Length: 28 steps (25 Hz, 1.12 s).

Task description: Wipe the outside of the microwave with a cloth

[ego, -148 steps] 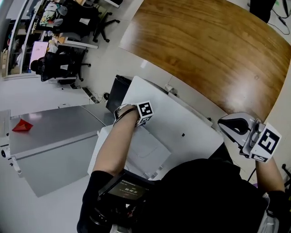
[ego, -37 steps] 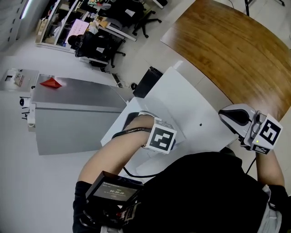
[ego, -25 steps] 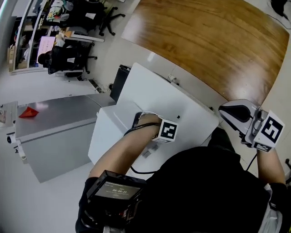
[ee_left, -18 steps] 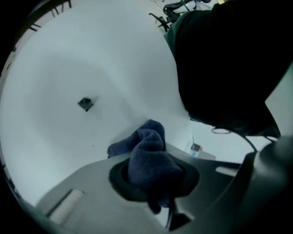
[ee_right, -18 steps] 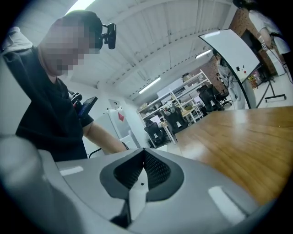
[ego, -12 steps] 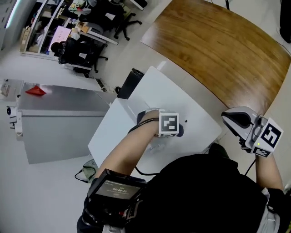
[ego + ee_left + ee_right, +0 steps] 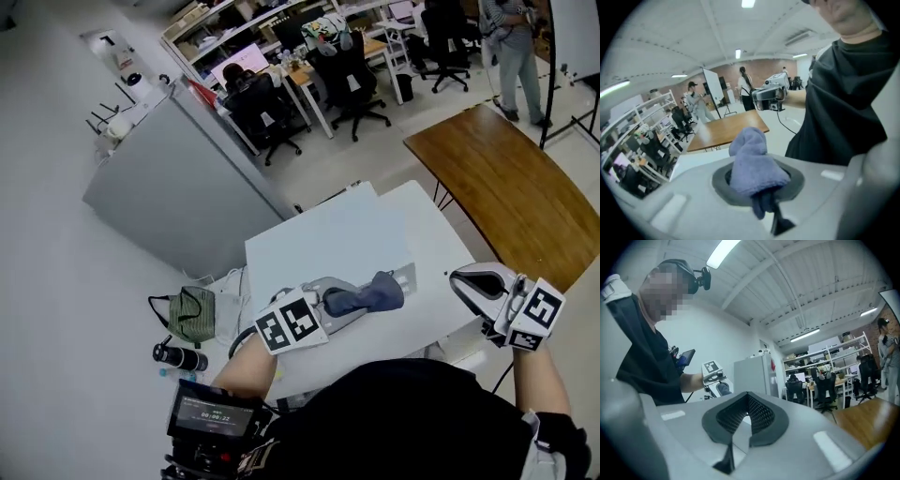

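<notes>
Status: mid-task, by our read. Cloth [image 7: 752, 164] is pinched in the left gripper [image 7: 759, 187]. The fingers are clenched on its lower fold and most of the bunch sticks out past the tips. In the head view the wad sits over the near edge of the microwave [image 7: 347, 230] top, just beyond the fingertips, and we can't tell whether it touches the surface. We see no streaks or dirt, so we can't say which faces are done; we'd assume the sides and front remain. Right gripper [image 7: 740, 430] has its fingers clamped together on nothing, well apart from the cloth and off the microwave.
</notes>
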Motion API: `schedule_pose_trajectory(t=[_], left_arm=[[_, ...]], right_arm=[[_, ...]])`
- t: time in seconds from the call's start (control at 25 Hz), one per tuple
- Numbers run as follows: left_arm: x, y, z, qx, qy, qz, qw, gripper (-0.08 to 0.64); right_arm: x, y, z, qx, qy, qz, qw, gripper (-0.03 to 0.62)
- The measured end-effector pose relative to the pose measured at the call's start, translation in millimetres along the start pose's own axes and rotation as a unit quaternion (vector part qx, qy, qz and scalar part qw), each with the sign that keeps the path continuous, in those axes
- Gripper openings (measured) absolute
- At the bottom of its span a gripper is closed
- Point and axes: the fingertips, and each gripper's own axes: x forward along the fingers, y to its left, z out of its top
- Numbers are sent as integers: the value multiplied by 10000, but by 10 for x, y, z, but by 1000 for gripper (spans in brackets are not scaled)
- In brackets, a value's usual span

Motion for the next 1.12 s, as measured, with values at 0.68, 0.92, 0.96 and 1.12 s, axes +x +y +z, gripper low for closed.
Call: schedule_pose_trajectory(t=[0.68, 0.92, 0.96, 1.12], left_arm=[[-1260, -2266, -889, -2457, -2737, 1163, 9226, 55], [-982, -2825, -320, -2947, -3454, 1792, 8728, 55], [-921, -2919, -226, -3002, -3560, 1879, 8648, 55], [-777, -3272, 163, -3083, -3592, 2218, 8525, 55]], right_arm=[[-135, 2425, 193, 59, 309, 584, 9978, 5], [-1012, 2662, 6, 21, 401, 1139, 9927, 5], [-1193, 2662, -104, -68, 546, 1200, 9912, 5], [-1709, 2658, -262, 239, 589, 1366, 9886, 5]])
